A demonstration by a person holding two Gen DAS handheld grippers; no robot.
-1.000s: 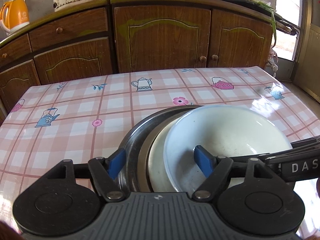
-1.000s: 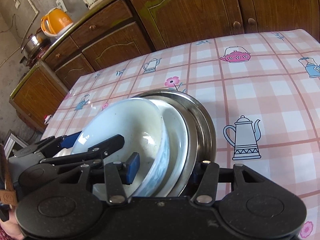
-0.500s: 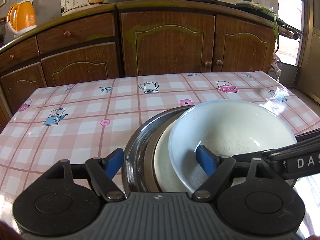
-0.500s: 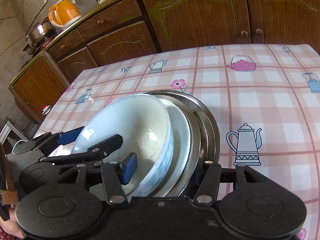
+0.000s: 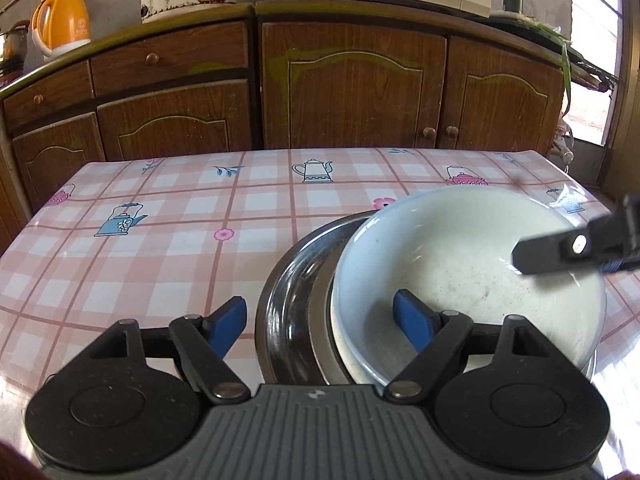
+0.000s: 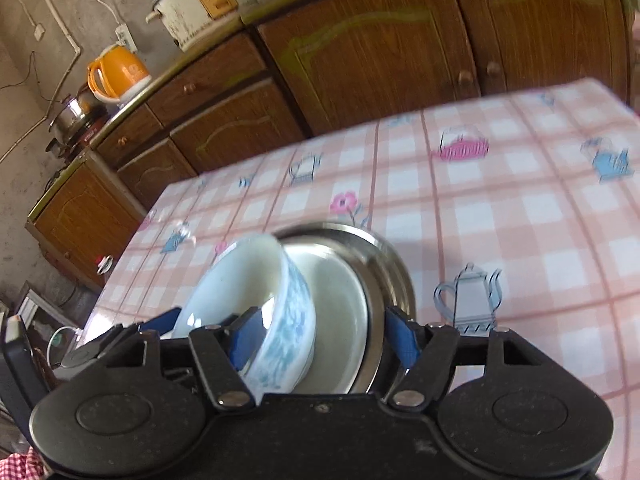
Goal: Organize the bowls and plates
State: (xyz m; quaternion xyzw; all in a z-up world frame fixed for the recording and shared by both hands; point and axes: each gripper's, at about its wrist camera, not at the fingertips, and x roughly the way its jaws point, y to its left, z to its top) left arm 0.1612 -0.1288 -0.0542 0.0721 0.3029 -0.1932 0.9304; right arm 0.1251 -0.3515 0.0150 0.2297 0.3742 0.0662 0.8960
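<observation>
Risks tipping the white bowl point(image 5: 460, 264) off the steel plates point(image 5: 292, 300) if either tool point(image 5: 320, 320) point(image 6: 320, 336), both wide, right just opened, snags its rim.

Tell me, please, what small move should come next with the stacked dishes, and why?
Probably draw both grippers back. The bowl already sits in the white plate on the steel plate. The right gripper has just been opening around them; the left gripper also stands open.

White bowl point(image 5: 460, 264) tilts atop white plate point(image 6: 340, 320) nested in steel plate point(image 5: 288, 304).
</observation>
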